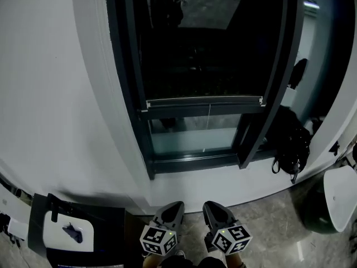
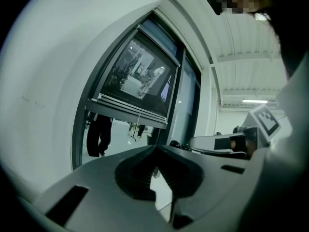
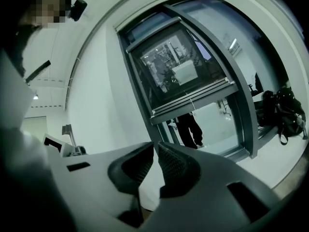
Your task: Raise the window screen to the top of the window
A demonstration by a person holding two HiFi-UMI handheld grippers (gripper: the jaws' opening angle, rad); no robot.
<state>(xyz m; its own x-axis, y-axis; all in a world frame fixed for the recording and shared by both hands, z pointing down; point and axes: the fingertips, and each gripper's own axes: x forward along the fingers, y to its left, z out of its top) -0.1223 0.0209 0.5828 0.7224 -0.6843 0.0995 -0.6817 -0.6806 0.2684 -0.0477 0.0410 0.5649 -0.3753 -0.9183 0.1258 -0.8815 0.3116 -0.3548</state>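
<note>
While both tools hang low before the white wall (image 1: 50,94), the screen (image 1: 203,49) covers the upper part of the window (image 1: 125,94), its bottom bar (image 1: 203,101) low in the frame with a band of clear glass beneath. A thin cord (image 1: 210,116) drops from the middle of the bar.

From the head view, the left tool (image 1: 169,214) and right tool (image 1: 215,211) sit side by side above the floor, well apart from the window. A black bag (image 1: 290,144) slumps at the window's right foot.

Only the tools' own views tell the jaws. The left tool (image 2: 155,151) has its ribbed tips touching, with nothing between them. The right tool (image 3: 155,146) is closed to a hairline slit and also holds nothing.

Those views also catch a person's legs (image 2: 99,134) beyond the glass, below the bar. The left gripper view alone shows the other tool's marker cube (image 2: 265,120) at its right.
</note>
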